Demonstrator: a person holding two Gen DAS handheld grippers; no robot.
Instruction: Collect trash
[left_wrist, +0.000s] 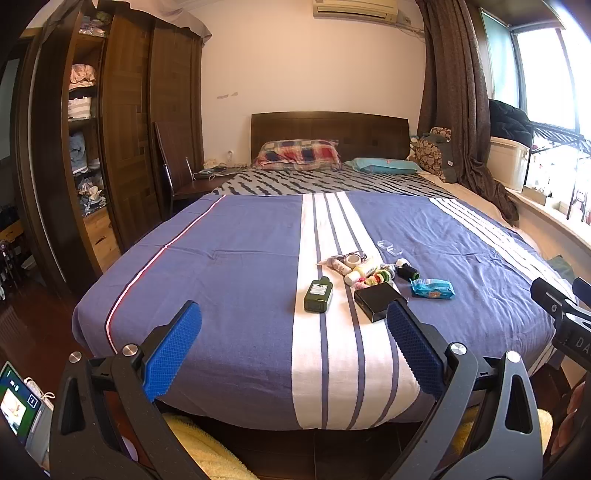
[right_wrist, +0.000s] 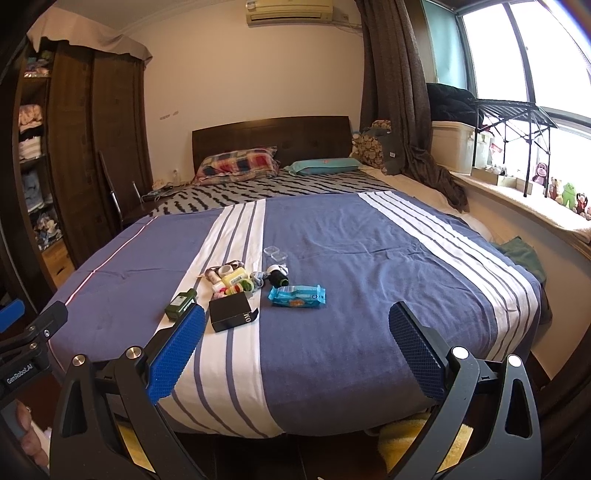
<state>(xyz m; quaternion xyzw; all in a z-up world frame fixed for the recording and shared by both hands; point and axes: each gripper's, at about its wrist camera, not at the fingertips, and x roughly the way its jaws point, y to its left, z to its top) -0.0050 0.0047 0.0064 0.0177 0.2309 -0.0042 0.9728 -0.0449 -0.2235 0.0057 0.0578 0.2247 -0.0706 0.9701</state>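
A bed (left_wrist: 240, 280) under a blue-and-white striped cover. On it lie a green bottle (left_wrist: 317, 295), black box (left_wrist: 376, 301), blue wipes packet (left_wrist: 432, 288) and small clutter (left_wrist: 365, 267).

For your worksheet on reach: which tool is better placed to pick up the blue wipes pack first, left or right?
Probably right. The right tool, open, has the blue wipes pack almost centred ahead; for the open left tool it lies off right.

Left black two-finger gripper with blue textured pads (left_wrist: 293, 325) held level, jaws spread wide, gripping nothing. Right black two-finger gripper with blue textured pads (right_wrist: 297, 326) likewise, alongside, wide apart, empty.
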